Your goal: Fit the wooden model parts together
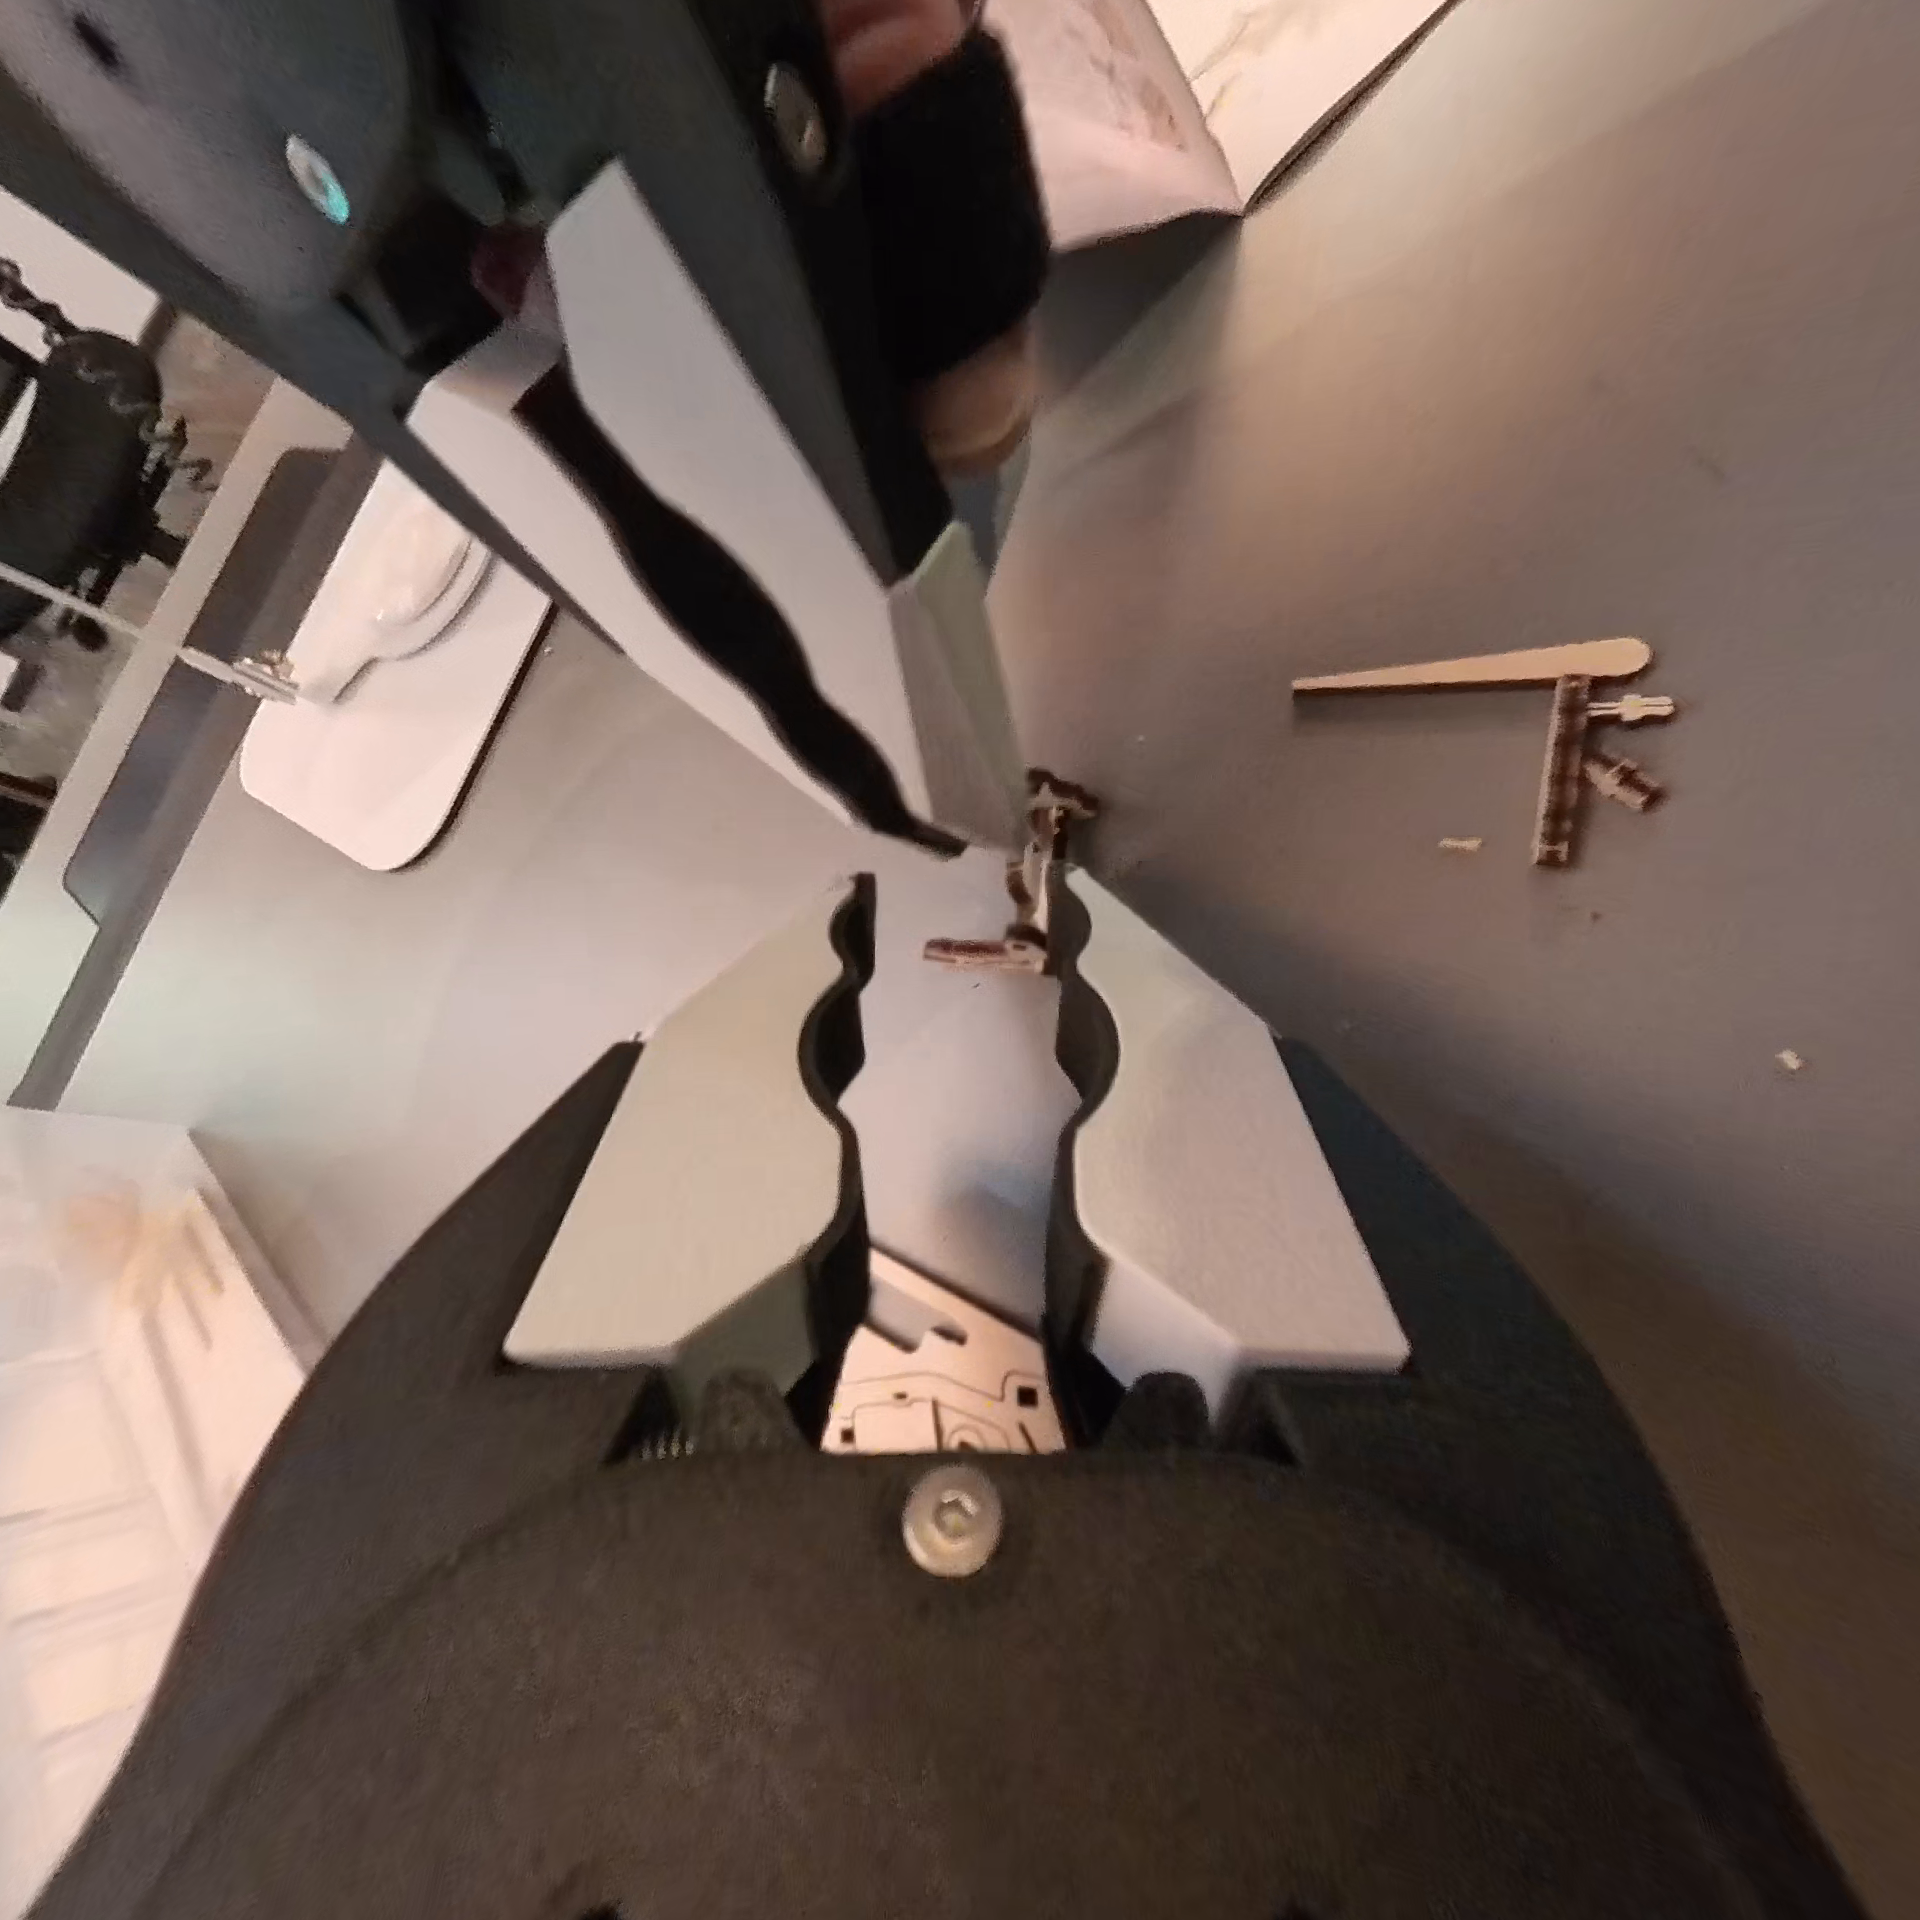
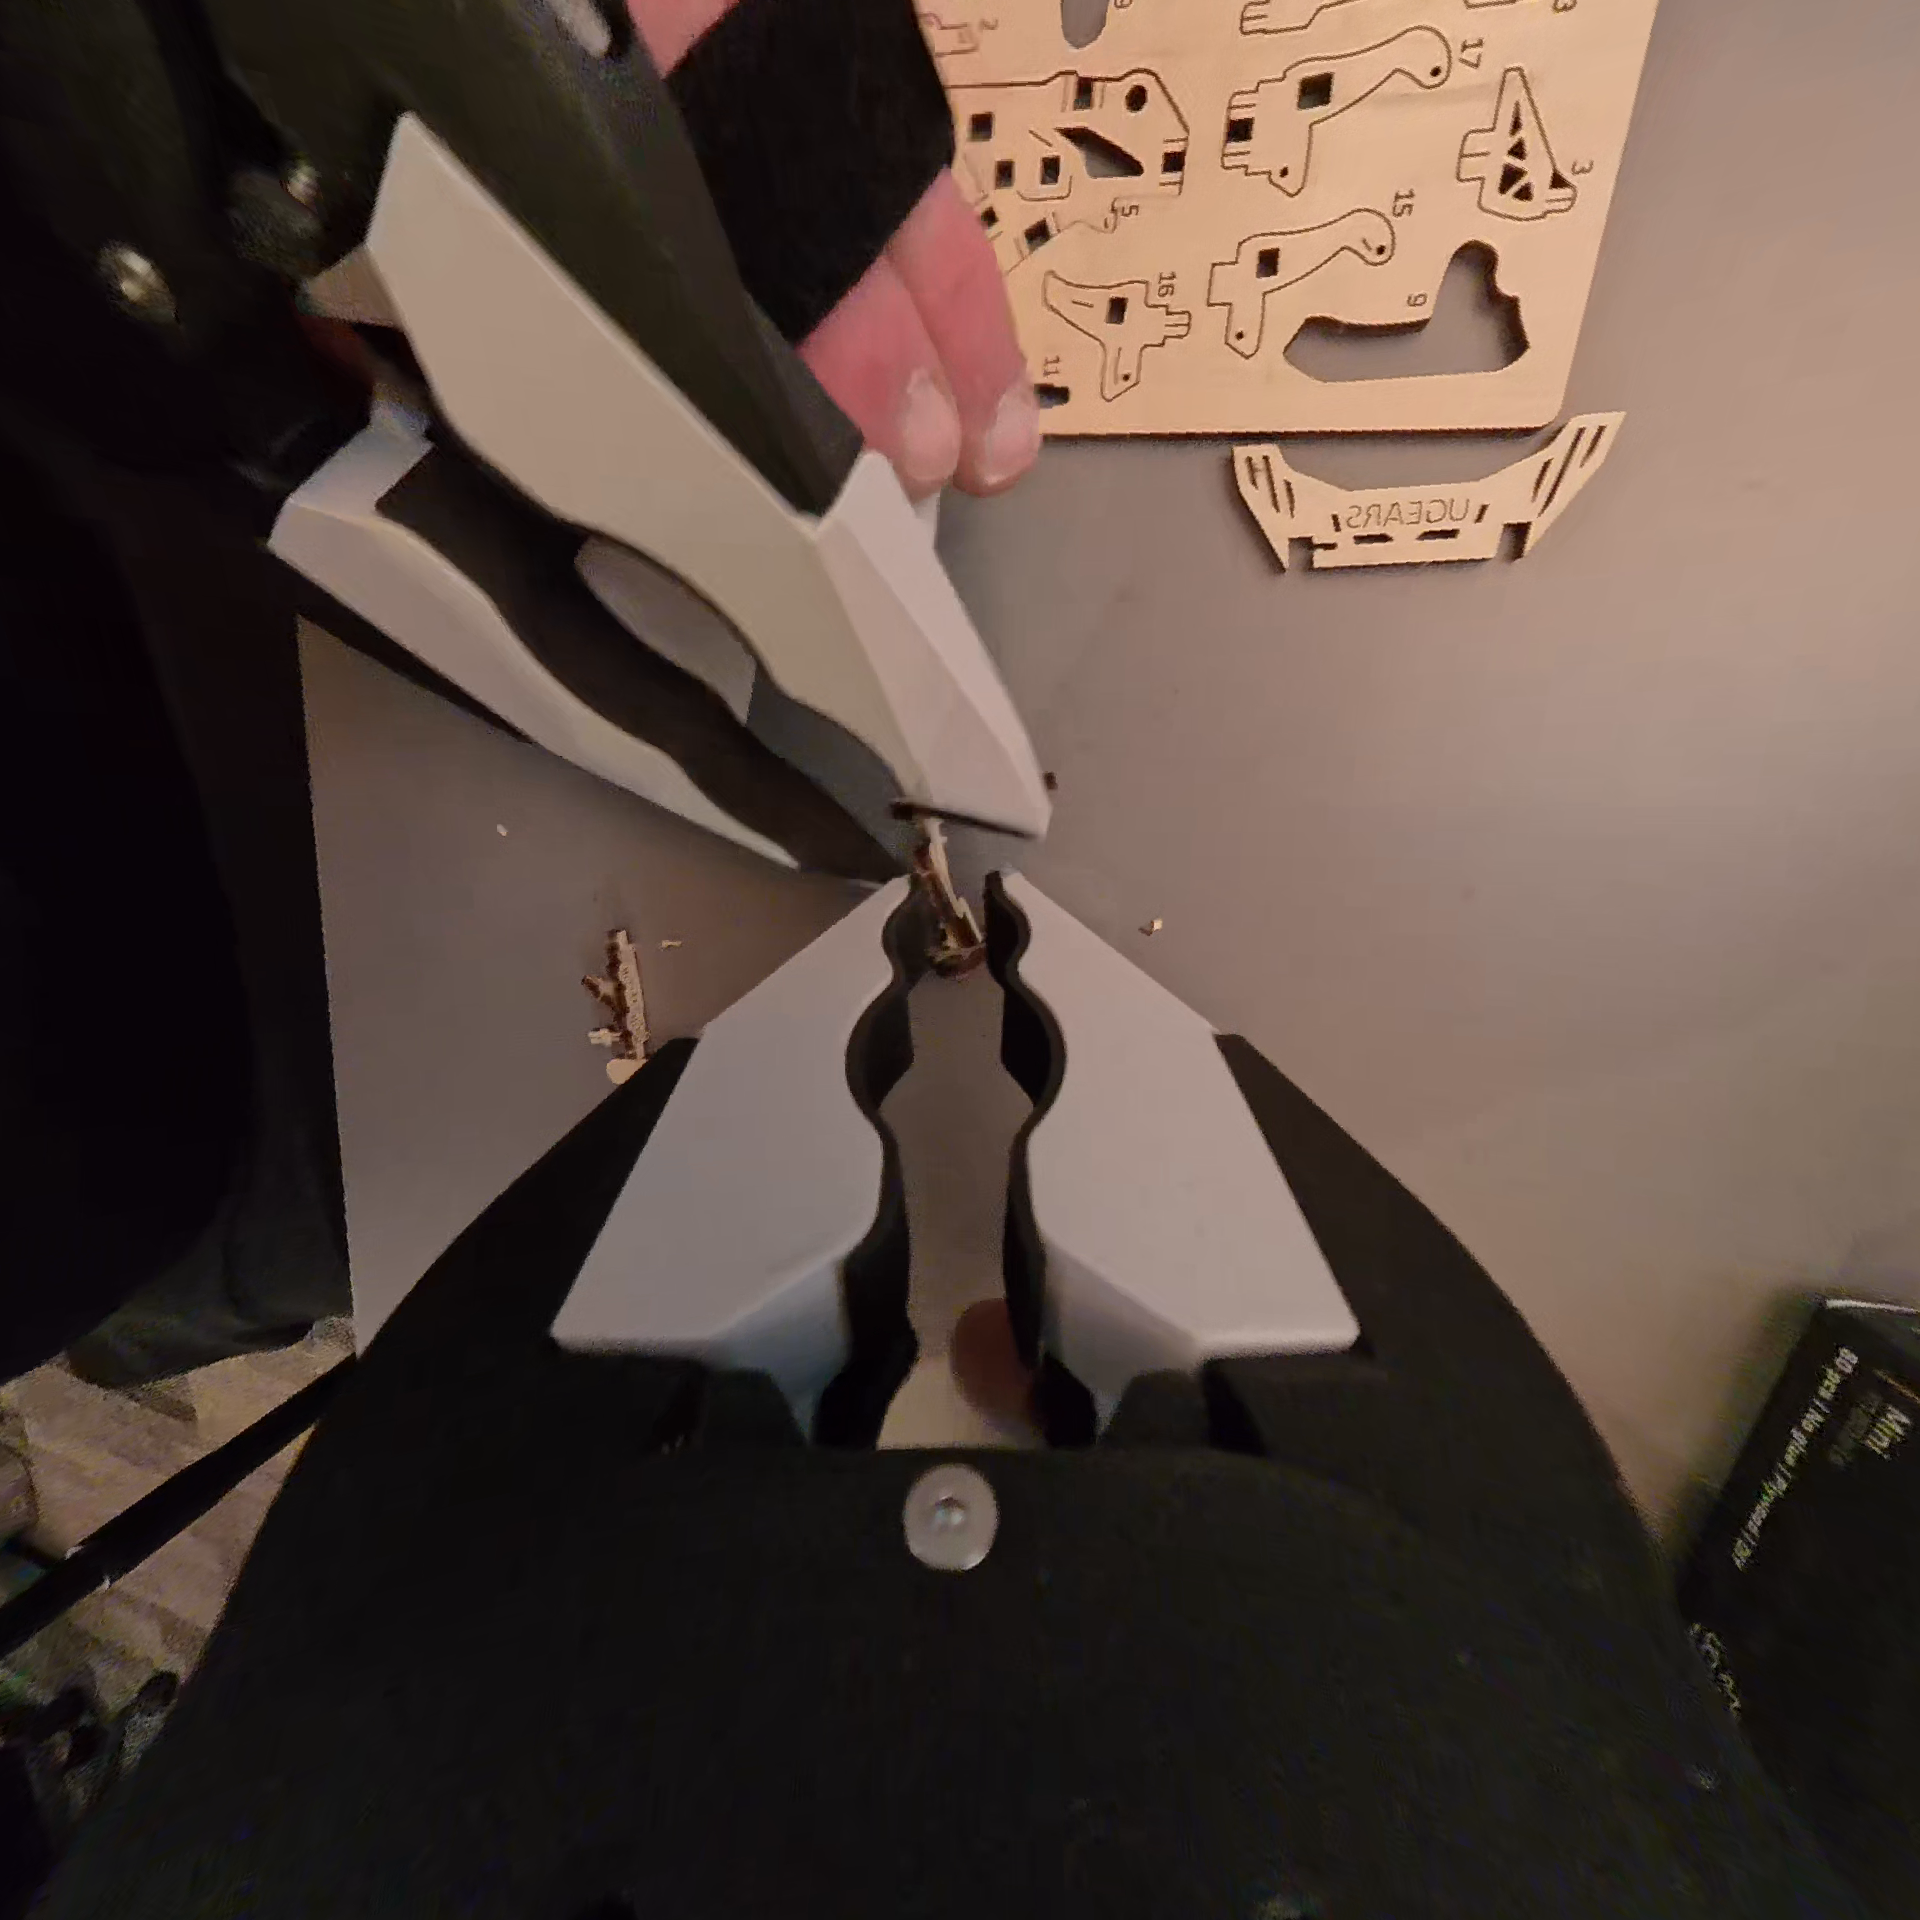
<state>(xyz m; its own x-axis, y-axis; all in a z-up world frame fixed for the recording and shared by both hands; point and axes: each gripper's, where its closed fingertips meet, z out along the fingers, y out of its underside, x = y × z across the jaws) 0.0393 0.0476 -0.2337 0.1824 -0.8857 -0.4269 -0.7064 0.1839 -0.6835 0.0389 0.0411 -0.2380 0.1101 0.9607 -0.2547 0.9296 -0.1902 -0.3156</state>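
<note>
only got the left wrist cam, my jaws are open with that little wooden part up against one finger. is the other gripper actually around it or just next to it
Observer: Around it. In the right wrist view the small wooden part sits between the right gripper's two fingertips, and both pads look to be touching it.
Operator: any loose pieces i cant see from here
Observer: Yes, a curved wooden stand piece lies flat on the grey table, just below the plywood sheet.
Operator: anything else on that side to watch for
Observer: A black box sits at the lower right of that view, near the right gripper's body.
</note>
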